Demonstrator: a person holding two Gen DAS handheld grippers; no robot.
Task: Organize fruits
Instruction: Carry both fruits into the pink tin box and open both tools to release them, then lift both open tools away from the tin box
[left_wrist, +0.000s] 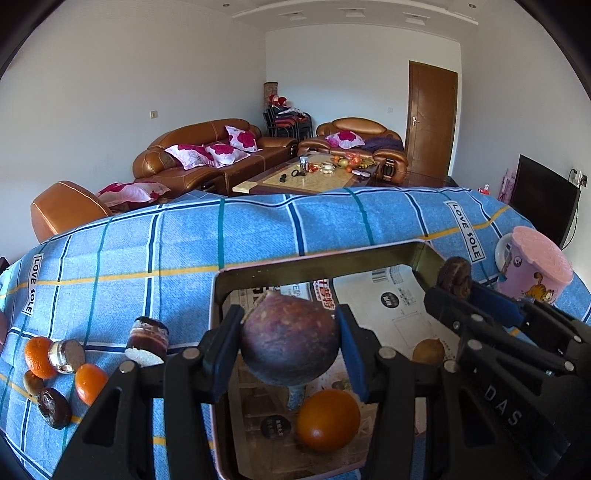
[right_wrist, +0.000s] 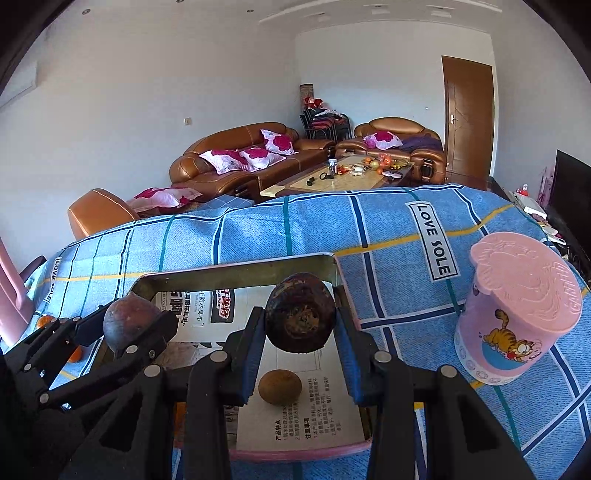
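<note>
Purple and round, a big fruit (left_wrist: 290, 341) sits pinched between the two fingers of the left hand-held gripper (left_wrist: 290, 349), up above the tray (left_wrist: 317, 260). The right hand-held gripper (right_wrist: 300, 332) squeezes a dark brown fruit (right_wrist: 300, 317) over the same tray. Down in the tray lie an orange (left_wrist: 328, 421) and a small brown fruit (right_wrist: 279, 387). More fruits (left_wrist: 55, 365) wait on the blue checked surface (left_wrist: 147, 251). A pink cup (right_wrist: 517, 306) stands near the tray.
</note>
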